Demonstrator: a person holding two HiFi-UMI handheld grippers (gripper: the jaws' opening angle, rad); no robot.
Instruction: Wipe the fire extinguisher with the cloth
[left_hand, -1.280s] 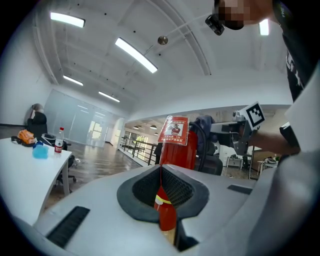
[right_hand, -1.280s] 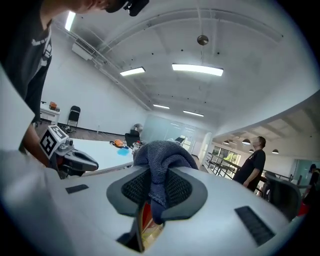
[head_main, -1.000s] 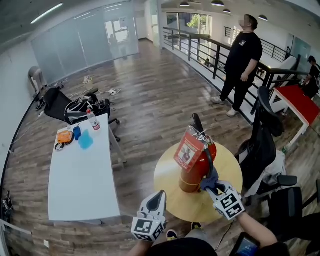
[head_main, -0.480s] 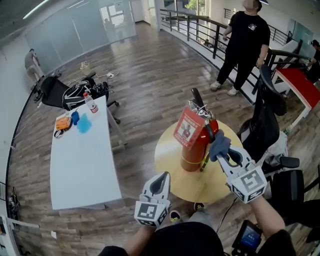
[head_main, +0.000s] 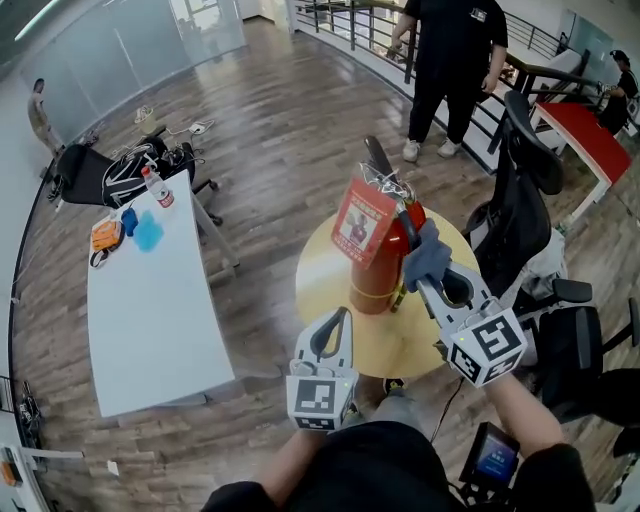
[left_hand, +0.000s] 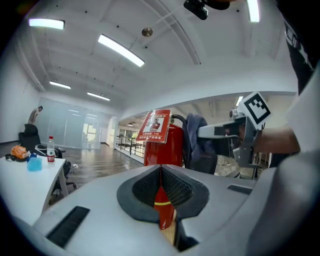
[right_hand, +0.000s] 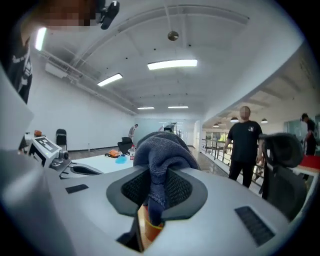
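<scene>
Seems midway: pinches cloth in right gripper against extinguisher at frame centre, holds left gripper pressed together, empty, below, with more wiping probably left.

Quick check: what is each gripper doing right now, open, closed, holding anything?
Left gripper: closed, jaws together, nothing between them.
Right gripper: closed on the blue-grey knitted cloth.

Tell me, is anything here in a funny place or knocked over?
Nothing is knocked over or spilled. The one odd thing: the fire extinguisher stands on the round table, not on a floor or wall. The right gripper holds the cloth at its side.
</scene>
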